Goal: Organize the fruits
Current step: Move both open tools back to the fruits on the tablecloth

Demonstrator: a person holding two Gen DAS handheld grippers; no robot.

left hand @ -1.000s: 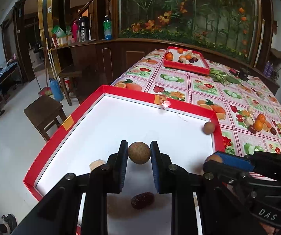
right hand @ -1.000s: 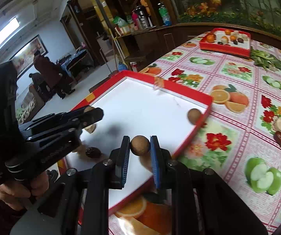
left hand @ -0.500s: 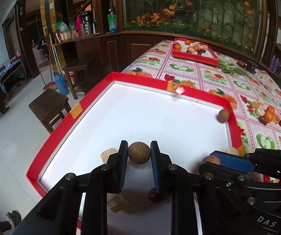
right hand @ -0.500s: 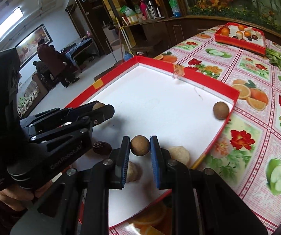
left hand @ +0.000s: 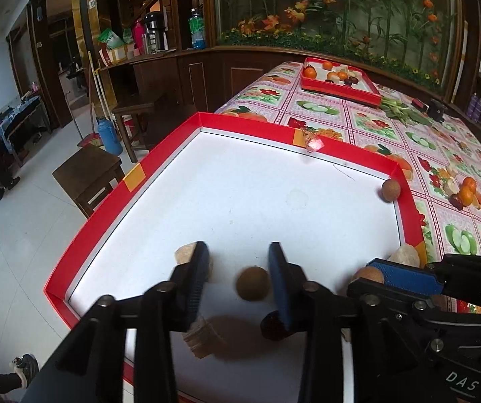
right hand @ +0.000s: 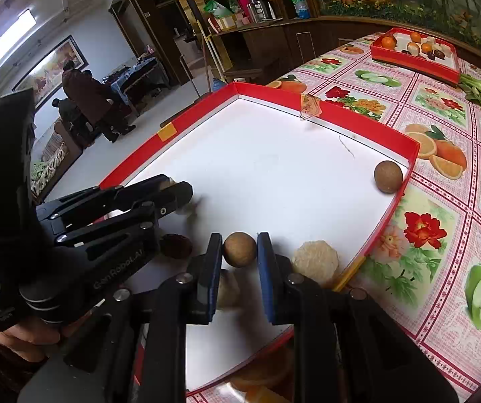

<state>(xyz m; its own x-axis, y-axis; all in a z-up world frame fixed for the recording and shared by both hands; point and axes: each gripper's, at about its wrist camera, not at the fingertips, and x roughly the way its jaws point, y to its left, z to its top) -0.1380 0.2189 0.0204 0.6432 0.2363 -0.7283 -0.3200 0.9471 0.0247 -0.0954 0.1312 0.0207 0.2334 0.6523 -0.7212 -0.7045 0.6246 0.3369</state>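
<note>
- Left gripper [left hand: 238, 268]: jaws opening; a brown round fruit [left hand: 252, 283] sits between them, clear of both pads, on the white floor of the big red tray [left hand: 133, 177].
- Right gripper [right hand: 239, 252]: jaws clamped on a second brown round fruit [right hand: 239, 249], held over the tray's near right part.
- Just under the left jaws: a dark red fruit [left hand: 271, 327] and a pale cut piece [left hand: 200, 339], both on the tray floor.
- A pale lumpy fruit [right hand: 315, 262] lies just right of the right jaws, near the tray's right wall.
- A third brown fruit [right hand: 388, 176] rests against the tray's far right wall, well apart from both grippers.
- A hand [right hand: 22, 339] holds the left gripper's handle at the tray's left side.
- Beyond the tray, on the fruit-print tabletop [right hand: 441, 201]: a small red tray [left hand: 339, 82] with oranges and dark fruits, far end.
- Loose oranges [left hand: 468, 189] lie on the tabletop right of the big tray.
</note>
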